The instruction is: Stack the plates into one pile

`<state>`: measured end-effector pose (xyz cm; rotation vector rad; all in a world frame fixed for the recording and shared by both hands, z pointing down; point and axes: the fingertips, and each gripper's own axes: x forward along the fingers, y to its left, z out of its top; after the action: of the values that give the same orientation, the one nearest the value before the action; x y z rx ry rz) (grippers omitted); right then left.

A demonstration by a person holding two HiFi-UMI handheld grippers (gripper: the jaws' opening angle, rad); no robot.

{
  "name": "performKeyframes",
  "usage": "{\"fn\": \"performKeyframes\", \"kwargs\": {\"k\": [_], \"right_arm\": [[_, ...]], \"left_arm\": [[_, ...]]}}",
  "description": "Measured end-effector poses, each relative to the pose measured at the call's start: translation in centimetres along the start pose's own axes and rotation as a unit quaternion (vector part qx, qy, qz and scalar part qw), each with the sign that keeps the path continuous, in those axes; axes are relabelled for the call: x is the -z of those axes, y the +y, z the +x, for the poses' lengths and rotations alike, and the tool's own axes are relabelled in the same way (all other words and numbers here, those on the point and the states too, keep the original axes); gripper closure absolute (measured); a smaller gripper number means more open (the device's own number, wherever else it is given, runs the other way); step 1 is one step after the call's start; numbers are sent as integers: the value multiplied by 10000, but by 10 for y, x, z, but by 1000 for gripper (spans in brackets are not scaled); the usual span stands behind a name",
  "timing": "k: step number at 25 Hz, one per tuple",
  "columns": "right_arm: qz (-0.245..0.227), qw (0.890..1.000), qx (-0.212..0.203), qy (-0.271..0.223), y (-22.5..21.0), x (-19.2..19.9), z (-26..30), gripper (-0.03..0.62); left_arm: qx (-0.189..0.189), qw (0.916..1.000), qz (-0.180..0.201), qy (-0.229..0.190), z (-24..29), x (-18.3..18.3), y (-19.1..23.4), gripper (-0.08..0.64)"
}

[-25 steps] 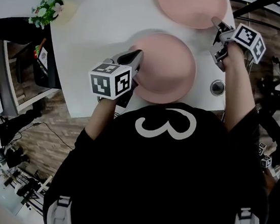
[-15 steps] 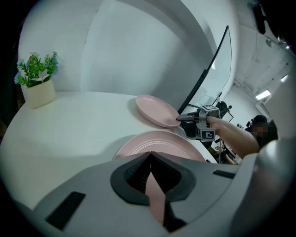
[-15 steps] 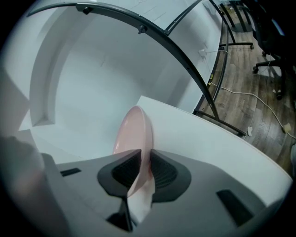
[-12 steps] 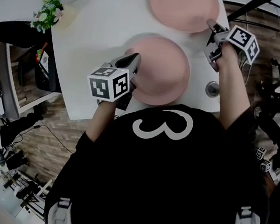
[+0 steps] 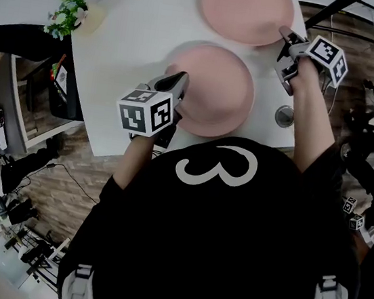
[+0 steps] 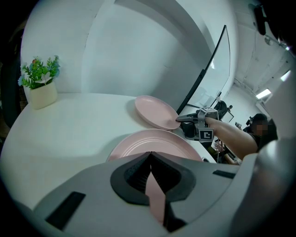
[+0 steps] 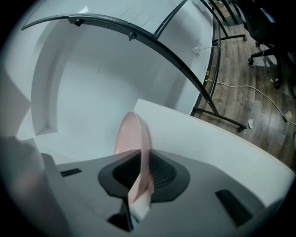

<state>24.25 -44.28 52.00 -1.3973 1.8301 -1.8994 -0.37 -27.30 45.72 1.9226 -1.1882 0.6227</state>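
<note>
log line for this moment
left claw: shut on near plate rim | right claw: jaws just closing, gripping far plate rim | plates: not stacked

The head view looks steeply down from above onto the table (image 5: 133, 42). The left gripper view sits low at the near-left rim of the near plate (image 6: 152, 141), facing far and right. The right gripper view hugs the rim of the far plate (image 7: 132, 134); all three views share that plate.
</note>
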Motion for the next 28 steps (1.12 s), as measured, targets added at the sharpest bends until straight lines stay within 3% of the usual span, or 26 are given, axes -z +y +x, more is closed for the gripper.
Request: {"fn": "performKeyframes", "kwargs": {"k": [10,28], "right_arm": [[229,9995,-172,-137,10,11,-17,526],[-66,9965,-661,-508,82,57,-94,523]], "left_arm": [[51,9999,82,84,-18,12,4,543],[439,9977,510,-120,-63,11,-2,543]]}}
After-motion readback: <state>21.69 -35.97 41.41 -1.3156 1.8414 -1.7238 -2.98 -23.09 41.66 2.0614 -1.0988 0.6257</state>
